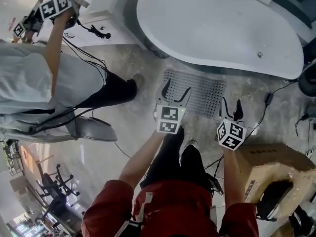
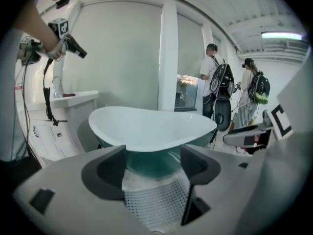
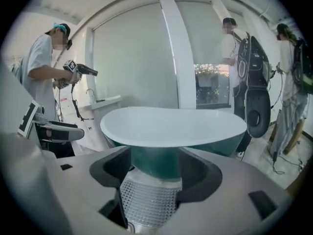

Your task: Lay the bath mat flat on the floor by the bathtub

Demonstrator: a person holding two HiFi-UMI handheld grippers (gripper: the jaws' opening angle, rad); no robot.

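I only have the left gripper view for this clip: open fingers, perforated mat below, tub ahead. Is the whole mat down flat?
Observer: In the head view the bath mat lies spread on the floor alongside the bathtub, with no folds showing.
Operator: What about the right gripper's fingers?
Observer: The right gripper hovers at the mat's right end, fingers apart, holding nothing.
Operator: Any clutter nearby?
Observer: A cardboard box stands on the floor at the person's right.

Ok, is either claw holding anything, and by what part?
Nothing is held: the left claw and right claw both stand open by the near edge of the bath mat lying on the floor.
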